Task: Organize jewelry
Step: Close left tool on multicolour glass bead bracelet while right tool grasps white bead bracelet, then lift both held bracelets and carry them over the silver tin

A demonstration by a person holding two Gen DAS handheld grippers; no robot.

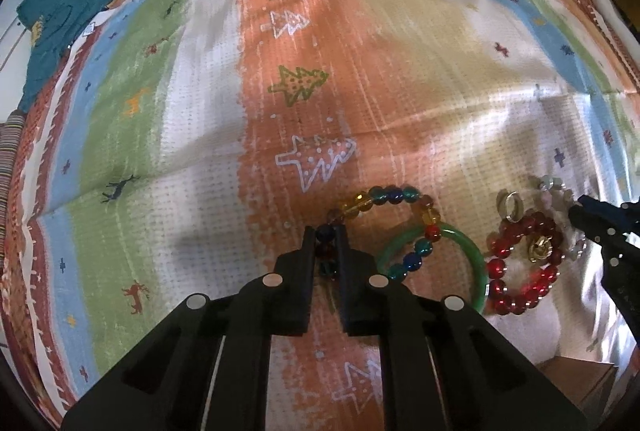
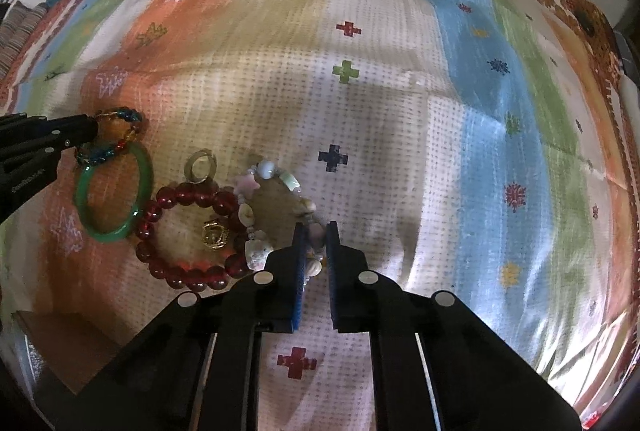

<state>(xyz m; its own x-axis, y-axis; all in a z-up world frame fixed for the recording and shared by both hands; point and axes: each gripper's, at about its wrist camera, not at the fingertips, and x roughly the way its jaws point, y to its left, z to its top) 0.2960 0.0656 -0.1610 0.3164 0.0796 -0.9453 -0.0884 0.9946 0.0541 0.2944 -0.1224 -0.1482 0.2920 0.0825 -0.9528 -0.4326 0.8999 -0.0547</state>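
Observation:
My left gripper (image 1: 325, 231) is shut on the dark beads of a multicolour bead bracelet (image 1: 404, 195), which lies partly over a green bangle (image 1: 478, 263). My right gripper (image 2: 314, 231) is shut on a pastel stone bracelet (image 2: 280, 179). Between them lie a red bead bracelet (image 2: 192, 197) with a gold ring (image 2: 214, 235) inside it, and a silver ring (image 2: 202, 165) just beyond. In the left wrist view, the red bracelet (image 1: 520, 295), gold ring (image 1: 540, 249) and silver ring (image 1: 510, 205) sit to the right. The right gripper (image 1: 576, 211) shows there too.
A striped, patterned cloth (image 1: 304, 79) covers the surface. A teal garment (image 1: 68, 3) lies at the far left corner. A brown wooden box (image 1: 580, 381) sits at the near edge beside the jewelry; it also shows in the right wrist view (image 2: 64, 343).

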